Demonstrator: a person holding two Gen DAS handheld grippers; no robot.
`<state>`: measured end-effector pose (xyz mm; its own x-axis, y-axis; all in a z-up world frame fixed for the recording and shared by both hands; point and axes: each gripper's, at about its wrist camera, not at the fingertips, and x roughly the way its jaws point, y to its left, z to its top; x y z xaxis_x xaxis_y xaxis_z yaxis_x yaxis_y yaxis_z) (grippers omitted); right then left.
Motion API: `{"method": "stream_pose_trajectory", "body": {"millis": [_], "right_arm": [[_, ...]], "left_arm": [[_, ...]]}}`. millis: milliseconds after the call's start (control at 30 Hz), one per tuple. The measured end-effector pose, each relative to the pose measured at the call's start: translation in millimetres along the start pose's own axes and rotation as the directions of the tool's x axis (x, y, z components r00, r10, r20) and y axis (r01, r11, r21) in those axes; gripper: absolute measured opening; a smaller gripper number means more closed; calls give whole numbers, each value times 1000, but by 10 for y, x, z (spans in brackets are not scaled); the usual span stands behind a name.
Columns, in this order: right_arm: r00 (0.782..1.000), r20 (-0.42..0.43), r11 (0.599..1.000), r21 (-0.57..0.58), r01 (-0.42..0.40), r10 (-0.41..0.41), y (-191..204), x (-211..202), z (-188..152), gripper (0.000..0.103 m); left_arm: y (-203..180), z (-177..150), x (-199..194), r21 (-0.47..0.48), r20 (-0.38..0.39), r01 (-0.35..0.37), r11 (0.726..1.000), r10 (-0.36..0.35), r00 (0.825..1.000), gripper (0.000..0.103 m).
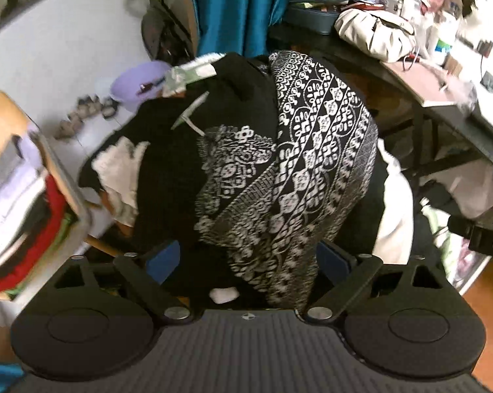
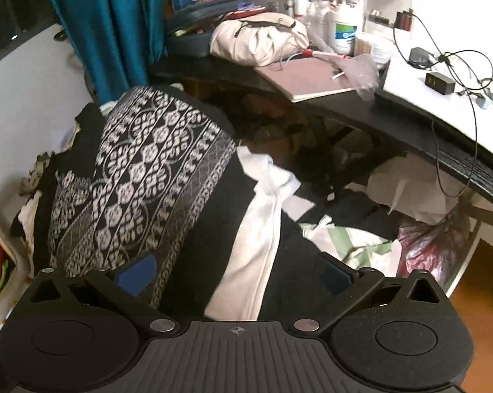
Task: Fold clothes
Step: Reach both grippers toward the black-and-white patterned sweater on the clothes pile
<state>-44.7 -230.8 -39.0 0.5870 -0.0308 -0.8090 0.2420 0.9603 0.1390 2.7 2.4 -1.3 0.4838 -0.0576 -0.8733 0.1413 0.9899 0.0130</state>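
1. The left tongs (image 1: pixel 248 263) stand spread wide, blue pads on either side of the black-and-white patterned cloth (image 1: pixel 295 150) with a gap at each side; nothing is pinched. The right tongs (image 2: pixel 236 276) are spread too, over the same cloth's edge and a white garment (image 2: pixel 256 245).
2. The patterned cloth lies draped over a heap of clothes (image 1: pixel 167 150), bunched rather than flat; the heap hides what it rests on. Whether it is being picked out or set down, I cannot tell.
3. For a clean fold, I judge each pair of tongs should take only one layer of the patterned cloth, at an edge or corner.
4. Keep the white garment out of the right-hand bite.
5. The cloth looks thin and slippery; lift both sides evenly.
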Motion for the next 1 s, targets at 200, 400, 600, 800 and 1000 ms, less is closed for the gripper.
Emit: {"method": "stream_pose_trajectory", "body": {"millis": [200,400,600,800,1000], "right_arm": [[999,-11,997,58,44,-44,64,119,45,102],[990,-26,985,107,139,-137,372,224,27,102],[980,-37,954,223,199,-196,941,229,125,102],[967,-89,913,317,256,-240,1425,295,272,102],[935,-76,880,320,351,-346,1666,220,259,102]], "left_arm": [[342,178,285,-3,-30,26,1000,-26,999,101],[631,447,621,31,-71,77,997,-74,995,101],[1013,731,844,129,-87,129,983,-118,989,101],[1292,1066,905,190,-47,135,972,-128,991,101],[1411,1096,1044,239,-82,207,949,-193,978,101]]}}
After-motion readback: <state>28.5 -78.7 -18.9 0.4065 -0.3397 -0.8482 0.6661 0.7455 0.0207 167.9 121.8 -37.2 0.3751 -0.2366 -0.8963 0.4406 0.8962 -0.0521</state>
